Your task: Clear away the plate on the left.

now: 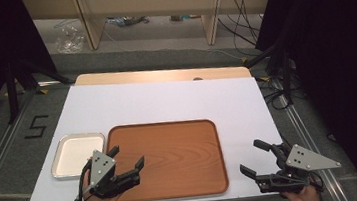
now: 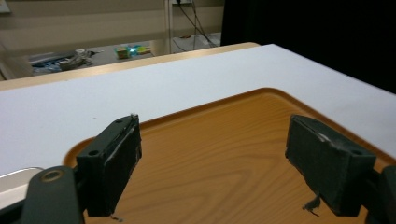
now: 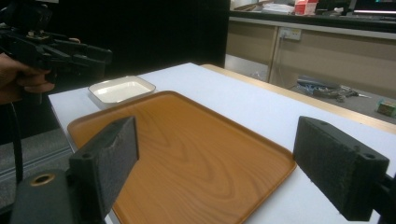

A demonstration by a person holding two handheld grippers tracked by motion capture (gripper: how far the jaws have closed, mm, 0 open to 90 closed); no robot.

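A brown wooden tray (image 1: 172,156) lies empty at the front middle of the white table top (image 1: 166,101). My left gripper (image 1: 128,156) hovers over the tray's front left corner, open with nothing between its jaws. From that gripper's own view the pads (image 2: 112,163) frame the bare tray (image 2: 224,158). My right gripper (image 1: 254,157) stands open to the right of the tray near the table's front edge, empty. In the right gripper view the tray (image 3: 187,154) stretches away, with the left gripper (image 3: 100,56) at its far side.
A small white rectangular dish (image 1: 76,154) sits empty just left of the tray; it also appears as the dish (image 3: 121,88) in the right gripper view. Black stands and cables flank the table. Wooden desks stand beyond the far edge.
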